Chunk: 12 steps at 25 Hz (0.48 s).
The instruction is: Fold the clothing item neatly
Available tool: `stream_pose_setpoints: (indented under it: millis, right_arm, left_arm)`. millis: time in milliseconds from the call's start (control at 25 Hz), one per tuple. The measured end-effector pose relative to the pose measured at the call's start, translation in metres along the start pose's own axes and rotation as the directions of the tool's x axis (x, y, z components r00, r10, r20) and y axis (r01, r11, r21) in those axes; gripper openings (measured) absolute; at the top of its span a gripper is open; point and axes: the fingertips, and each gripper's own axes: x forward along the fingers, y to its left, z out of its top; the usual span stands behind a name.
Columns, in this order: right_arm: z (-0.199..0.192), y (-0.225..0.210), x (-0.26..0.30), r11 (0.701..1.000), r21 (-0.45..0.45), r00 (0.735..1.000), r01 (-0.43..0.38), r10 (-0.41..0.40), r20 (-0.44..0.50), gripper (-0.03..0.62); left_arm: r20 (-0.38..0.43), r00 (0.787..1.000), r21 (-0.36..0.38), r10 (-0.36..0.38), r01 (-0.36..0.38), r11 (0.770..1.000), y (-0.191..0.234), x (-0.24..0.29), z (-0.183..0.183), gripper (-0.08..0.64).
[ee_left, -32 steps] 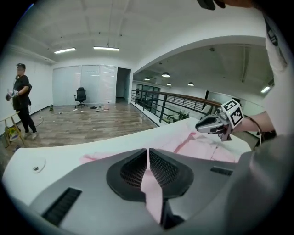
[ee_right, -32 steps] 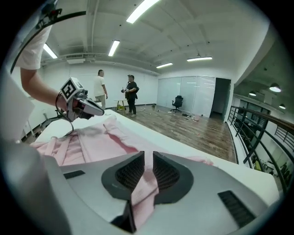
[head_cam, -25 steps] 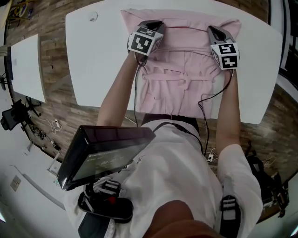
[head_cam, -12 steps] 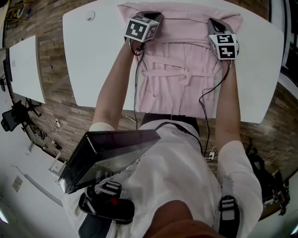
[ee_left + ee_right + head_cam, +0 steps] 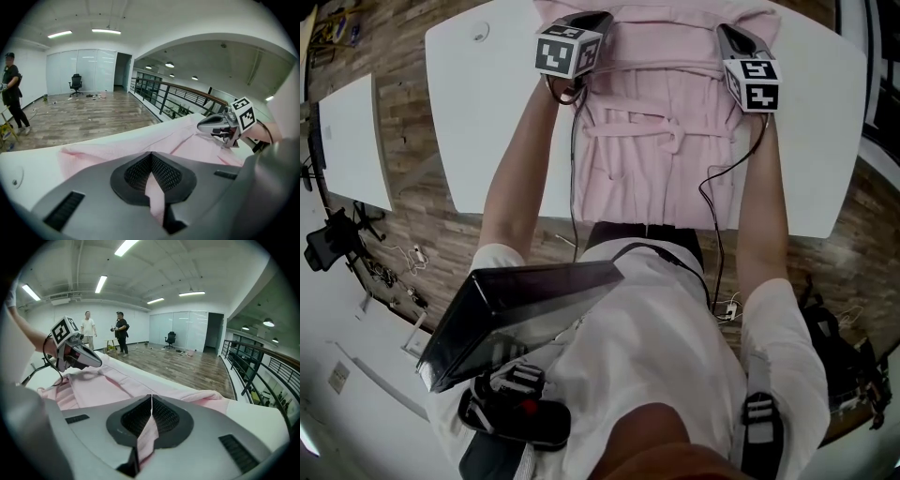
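Across the white table (image 5: 487,122) a pink garment (image 5: 661,173) lies spread lengthwise in front of the person, with a knotted tie belt (image 5: 675,142) across its middle and its near end reaching the table edge by their waist. Both tools are at the far end of it. The left gripper (image 5: 152,161) has its jaws pressed together on a strip of the pink cloth, and the right gripper (image 5: 151,401) is clamped the same way on its own strip, one at each side of the garment. To my eye this is the start of a fold: the far edge has been caught at both sides and is ready to be carried. The next move would call for both hands travelling together and level, so the edge stays straight and taut between them and lands square on the part below. Some things I cannot settle. The far end of the garment runs off the top of the head view, so its outline there is lost. How many layers each pair of jaws has caught does not show, nor how much cloth hangs past the near edge, nor what kind of garment it is.
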Motion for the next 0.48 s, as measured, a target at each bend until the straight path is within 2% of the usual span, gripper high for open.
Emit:
stream_pose_setpoints:
  millis: [200, 480]
  right_arm:
    - [0.005, 0.029, -0.040, 1.000, 0.025, 0.998, -0.014, 0.012, 0.059, 0.003]
    - [-0.003, 0.083, -0.103, 0.999, 0.026, 0.993, -0.047, 0.044, 0.110, 0.003]
  left_arm:
    - [0.064, 0.998, 0.011, -0.012, 0.012, 1.000, -0.023, -0.042, -0.009, 0.002]
    - [0.131, 0.990, 0.055, -0.046, 0.039, 0.998, -0.088, -0.089, -0.022, 0.002]
